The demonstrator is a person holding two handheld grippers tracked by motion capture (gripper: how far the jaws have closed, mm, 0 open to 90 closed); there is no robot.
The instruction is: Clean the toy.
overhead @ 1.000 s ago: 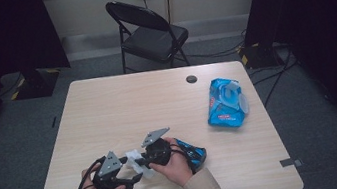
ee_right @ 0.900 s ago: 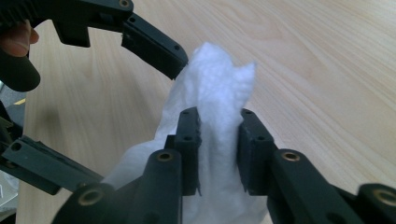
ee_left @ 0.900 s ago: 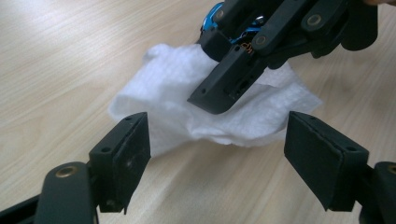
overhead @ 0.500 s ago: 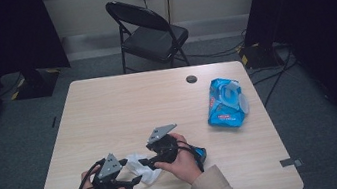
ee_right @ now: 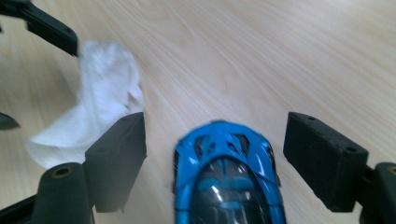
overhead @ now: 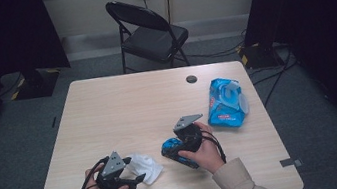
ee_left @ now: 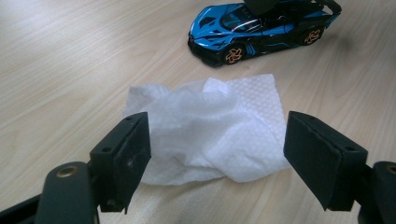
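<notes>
Glossy blue toy car (ee_left: 261,28), embossed paper wipe (ee_left: 215,135), wood-grain table (overhead: 124,116).

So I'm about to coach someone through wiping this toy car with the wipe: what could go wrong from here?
1. The right gripper stands open around the blue toy car, not clamped; on its wheels, the car may roll away as the jaws close.
2. The white wipe lies crumpled and flat on the table between the open jaws of the left gripper; they may pinch only a thin fold and let it slip.
3. The wipes packet appears to sit open, so the remaining wipes could dry out.
</notes>
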